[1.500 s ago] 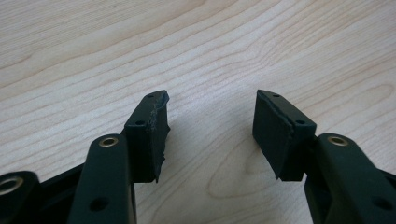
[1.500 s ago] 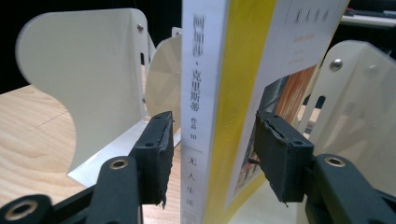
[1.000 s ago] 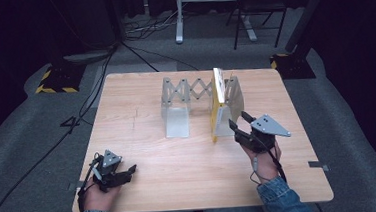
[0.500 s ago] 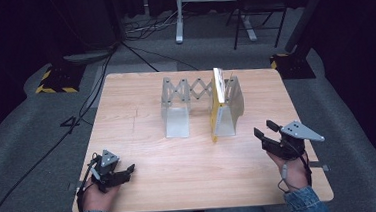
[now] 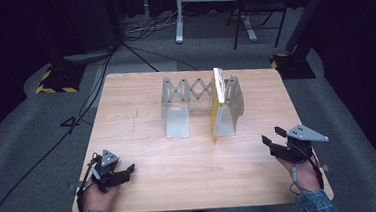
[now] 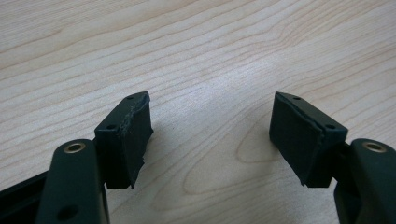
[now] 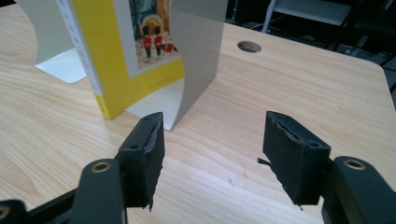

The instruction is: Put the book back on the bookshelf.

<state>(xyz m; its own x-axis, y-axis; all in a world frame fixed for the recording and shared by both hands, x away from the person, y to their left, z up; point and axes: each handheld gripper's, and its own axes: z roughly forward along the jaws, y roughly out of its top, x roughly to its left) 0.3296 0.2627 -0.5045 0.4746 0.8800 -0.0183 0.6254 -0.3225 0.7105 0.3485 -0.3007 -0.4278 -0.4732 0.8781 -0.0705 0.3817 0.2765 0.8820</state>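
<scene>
Centre frame, a yellow book (image 5: pixel 217 109) stands against a grey bookend rack (image 5: pixel 228 105); lower right, the right gripper (image 5: pixel 273 136), jaws just opening, holds nothing; lower left, the left gripper (image 5: pixel 128 170) gapes empty.

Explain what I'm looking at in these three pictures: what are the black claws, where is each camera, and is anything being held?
A person sits at a wooden table with a hand-held two-jaw gripper in each hand. One camera looks down from above; there the left gripper rests near the table's front edge and the right gripper at the other side. The other two cameras ride on the grippers and look along their black jaws. On the table stands an expanding metal rack with a yellow book upright against its right plate. Both grippers are open and hold nothing; the right one's jaws have just been opening.
</scene>
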